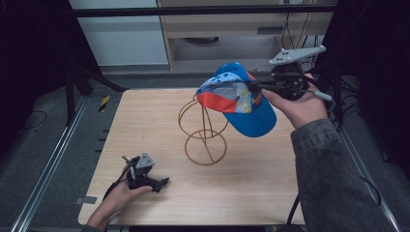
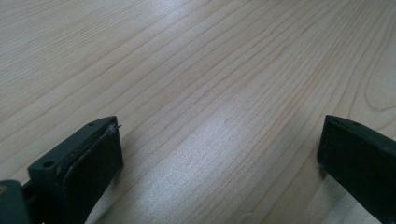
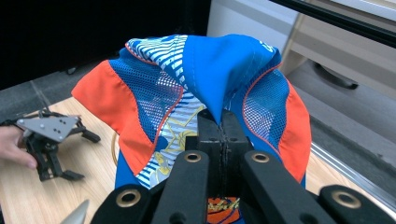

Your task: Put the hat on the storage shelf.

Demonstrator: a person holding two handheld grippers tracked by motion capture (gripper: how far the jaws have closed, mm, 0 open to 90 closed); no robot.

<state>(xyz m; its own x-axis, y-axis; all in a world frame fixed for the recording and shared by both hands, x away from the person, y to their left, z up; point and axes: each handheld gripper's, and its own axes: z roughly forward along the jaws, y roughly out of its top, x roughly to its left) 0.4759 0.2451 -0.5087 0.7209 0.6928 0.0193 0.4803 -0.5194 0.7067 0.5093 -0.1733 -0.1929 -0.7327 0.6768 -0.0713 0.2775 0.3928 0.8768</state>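
Above the table: the right gripper [image 1: 256,87] held a blue, orange and white mesh-panelled baseball cap [image 1: 238,99] in the air, over and just to the right of a thin golden wire hat stand made of rings on a stem [image 1: 205,130].
Grip: in the right gripper view its jaws stood pressed together on a pinched fold of the blue cloth at the crown of the cap [image 3: 205,88], with no gap between the pads.
Cap's pose: tilted, brim hanging down toward the person's sleeve, one orange side panel close to the stand's top ring; whether cloth and wire touched could not be told.
Left gripper [image 1: 157,182]: rested low on the pale wooden table [image 1: 145,111] near the front left corner, jaws spread wide and holding nothing, well apart from the stand.
Risk, slip: only a small pinch of soft cloth was clamped, so a jerk might have let the cap slide out and drop.
Risk, stand: the wire frame looked light and nothing steadied it; a brim or panel snagging a ring would likely tip or drag it.
Risk, seating: lowered off-centre, the cap would probably hang lopsided and fall off.
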